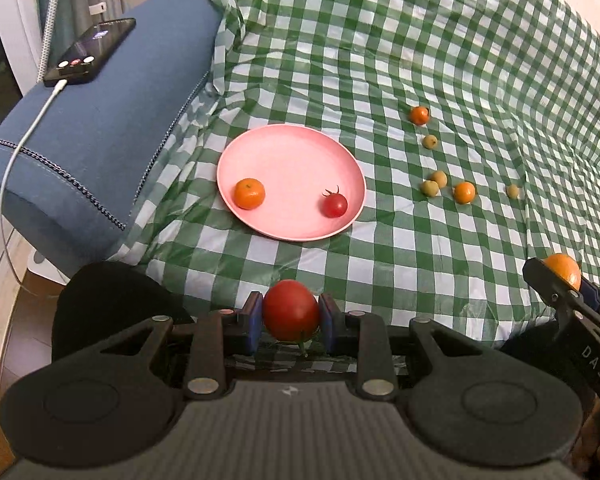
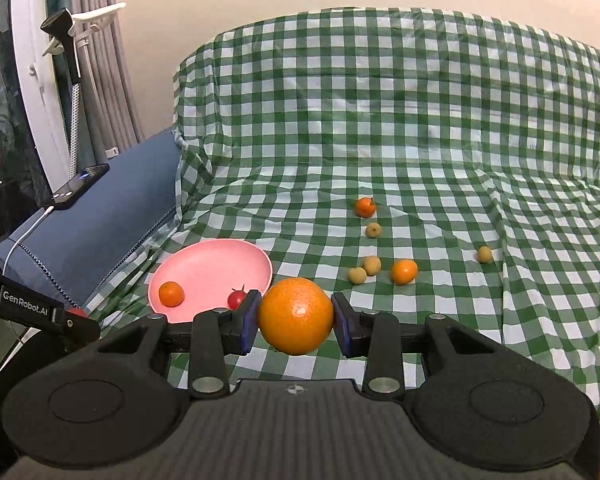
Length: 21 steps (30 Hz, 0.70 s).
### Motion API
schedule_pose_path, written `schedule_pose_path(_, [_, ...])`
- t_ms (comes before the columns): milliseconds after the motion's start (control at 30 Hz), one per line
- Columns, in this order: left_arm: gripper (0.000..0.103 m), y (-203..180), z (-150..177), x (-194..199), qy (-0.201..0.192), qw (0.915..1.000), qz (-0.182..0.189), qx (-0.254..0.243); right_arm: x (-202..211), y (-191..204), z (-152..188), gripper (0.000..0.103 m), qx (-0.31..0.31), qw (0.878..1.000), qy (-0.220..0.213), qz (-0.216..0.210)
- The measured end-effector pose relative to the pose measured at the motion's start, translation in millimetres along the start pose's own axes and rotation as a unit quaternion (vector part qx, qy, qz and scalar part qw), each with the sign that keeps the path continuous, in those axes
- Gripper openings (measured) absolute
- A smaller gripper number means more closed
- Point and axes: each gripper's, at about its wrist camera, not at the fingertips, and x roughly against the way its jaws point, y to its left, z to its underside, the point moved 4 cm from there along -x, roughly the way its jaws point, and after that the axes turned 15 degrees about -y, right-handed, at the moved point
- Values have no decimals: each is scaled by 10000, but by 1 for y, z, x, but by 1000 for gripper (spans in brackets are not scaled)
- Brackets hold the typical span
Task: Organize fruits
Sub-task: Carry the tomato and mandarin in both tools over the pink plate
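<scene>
The left gripper (image 1: 291, 316) is clamping a red tomato (image 1: 291, 310) in its jaws. The right gripper (image 2: 296, 318) is gripping a large orange (image 2: 296, 316), near the pink plate (image 2: 216, 264) that is holding a small orange (image 2: 171, 293) and a cherry tomato (image 2: 236, 298).

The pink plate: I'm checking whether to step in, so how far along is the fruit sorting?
Partly done. The pink plate already holds a small orange and a cherry tomato. In hand: the left gripper is shut on a red tomato, the right gripper on a large orange. Six small fruits still lie on the checked cloth.
</scene>
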Motion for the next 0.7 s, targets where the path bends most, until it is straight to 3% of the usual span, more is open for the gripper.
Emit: schedule_pose_path(700, [33,16,-7,-17,-4,9998,1,196,-10,-8,16,39,65,9997,237,29])
